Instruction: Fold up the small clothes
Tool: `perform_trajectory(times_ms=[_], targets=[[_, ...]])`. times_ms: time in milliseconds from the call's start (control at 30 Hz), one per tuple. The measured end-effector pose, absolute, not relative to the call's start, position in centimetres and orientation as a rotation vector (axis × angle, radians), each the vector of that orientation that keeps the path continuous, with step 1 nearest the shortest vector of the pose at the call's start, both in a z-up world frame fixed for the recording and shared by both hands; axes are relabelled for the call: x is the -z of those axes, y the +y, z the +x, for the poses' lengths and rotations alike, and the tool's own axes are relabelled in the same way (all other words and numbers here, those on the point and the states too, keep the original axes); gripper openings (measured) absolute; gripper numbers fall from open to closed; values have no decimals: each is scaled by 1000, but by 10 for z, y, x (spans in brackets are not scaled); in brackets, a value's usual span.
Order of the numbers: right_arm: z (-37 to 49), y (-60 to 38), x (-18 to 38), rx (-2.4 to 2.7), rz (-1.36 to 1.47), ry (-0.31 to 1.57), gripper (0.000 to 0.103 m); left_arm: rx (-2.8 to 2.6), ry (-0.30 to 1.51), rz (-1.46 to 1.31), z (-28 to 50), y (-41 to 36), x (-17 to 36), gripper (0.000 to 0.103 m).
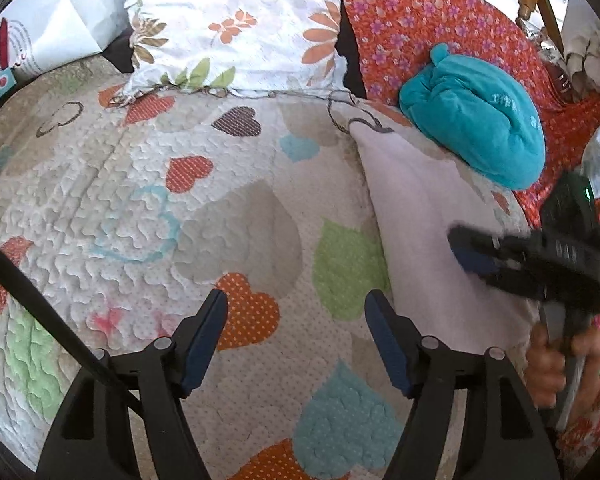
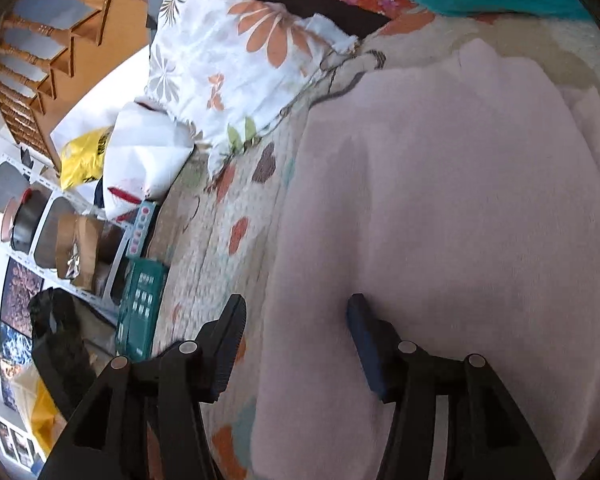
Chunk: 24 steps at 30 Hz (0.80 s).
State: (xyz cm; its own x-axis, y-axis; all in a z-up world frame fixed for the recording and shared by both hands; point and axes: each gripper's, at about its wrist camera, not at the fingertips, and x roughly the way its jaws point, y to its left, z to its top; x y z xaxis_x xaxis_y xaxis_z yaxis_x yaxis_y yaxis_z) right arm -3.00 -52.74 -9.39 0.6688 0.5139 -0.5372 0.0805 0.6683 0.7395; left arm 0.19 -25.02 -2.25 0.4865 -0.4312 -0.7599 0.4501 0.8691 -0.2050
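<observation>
The pale pink fleece garment (image 1: 420, 216) lies flat on the quilted heart-patterned bedspread (image 1: 140, 208), occupying the right half of the left wrist view and most of the right wrist view (image 2: 440, 220).

Left gripper (image 1: 296, 316): the jaws stand wide apart at the lower centre of the frame, over bare bedspread just left of the garment's edge. Nothing is between them.

Right gripper (image 2: 296, 320): the jaws stand wide apart at the lower centre of its own view. The left finger is over the bedspread, the right finger is over the pink fabric, and the garment's left edge runs between them. Whether the fingers touch the cloth cannot be told. In the left wrist view this gripper (image 1: 472, 256) appears blurred at the right edge, over the garment, with the person's hand (image 1: 556, 360) on its handle.

A rolled teal plush cloth (image 1: 476, 120) rests at the upper right, touching the garment's far edge and lying against an orange floral-print fabric (image 1: 420, 12). A white pillow with orange flower print (image 1: 236, 24) sits at the top centre.

Containers: a green plastic crate (image 2: 140, 308) stands beside the bed at the lower left of the right wrist view; its contents are not visible. A white metal shelf unit (image 2: 32, 216) at the left edge holds brown paper-wrapped items and a dark round object. A black plastic bag (image 2: 60, 332) sits below it.
</observation>
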Motion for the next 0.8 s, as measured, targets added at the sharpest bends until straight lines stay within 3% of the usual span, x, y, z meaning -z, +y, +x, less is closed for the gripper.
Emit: perform_trajectory(times_ms=[367,433,600,733,800], targets=[[-108,-478,110,-304,653,1010,60,447,759,32,-17,-224,0,71],[-126,-470,121,-318,640,1089,61,414,705,44,-29,-223,-7,79],[-166,-471,87,-252,458,988,61,285,541,52,-68,-214,-19,103],[-179,-501,51,-115,456,814,60,299,556,16,-84,-212,-12,103],[-176,-518,46,-36,467,785,41,345,657,19,-81,-221,1,103]])
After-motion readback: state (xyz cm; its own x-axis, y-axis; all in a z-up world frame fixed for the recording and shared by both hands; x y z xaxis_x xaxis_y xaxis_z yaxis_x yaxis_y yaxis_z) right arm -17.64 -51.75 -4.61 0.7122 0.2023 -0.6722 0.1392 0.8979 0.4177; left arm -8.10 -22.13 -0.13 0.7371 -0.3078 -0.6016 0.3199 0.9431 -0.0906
